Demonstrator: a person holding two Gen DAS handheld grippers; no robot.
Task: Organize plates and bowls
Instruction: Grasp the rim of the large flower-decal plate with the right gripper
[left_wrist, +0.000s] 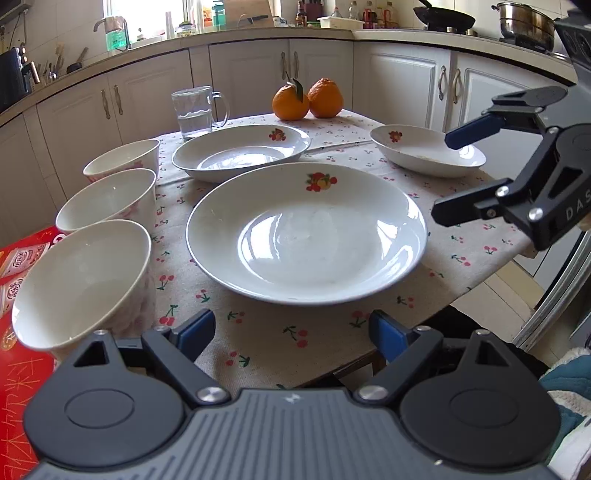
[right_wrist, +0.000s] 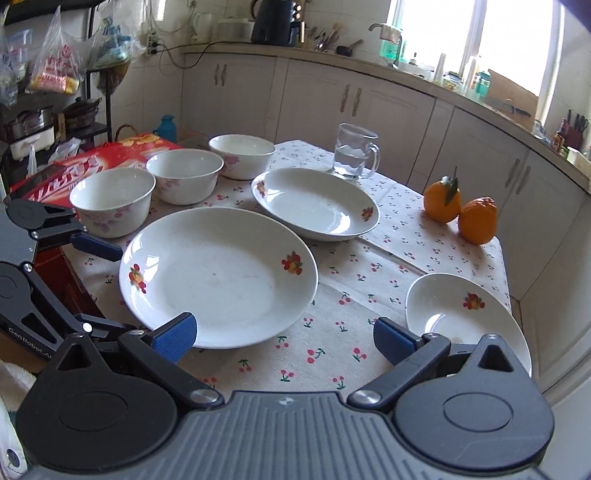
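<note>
Three white plates with fruit prints lie on the cherry-print tablecloth: a large plate (left_wrist: 306, 232) (right_wrist: 218, 277) nearest, a medium plate (left_wrist: 240, 151) (right_wrist: 314, 203) behind it, and a small plate (left_wrist: 424, 151) (right_wrist: 461, 314) on the right. Three white bowls (left_wrist: 81, 280) (left_wrist: 107, 199) (left_wrist: 122, 158) stand in a row along the left side (right_wrist: 110, 199) (right_wrist: 184, 173) (right_wrist: 242, 151). My left gripper (left_wrist: 291, 334) (right_wrist: 107, 288) is open and empty at the front edge, before the large plate. My right gripper (right_wrist: 284, 338) (left_wrist: 450, 175) is open and empty, between the large and small plates.
A glass mug (left_wrist: 194, 112) (right_wrist: 352, 151) of water and two oranges (left_wrist: 290, 101) (right_wrist: 441, 201) stand at the far end of the table. A red box (left_wrist: 22, 295) (right_wrist: 110, 155) lies left of the bowls. Kitchen cabinets ring the table.
</note>
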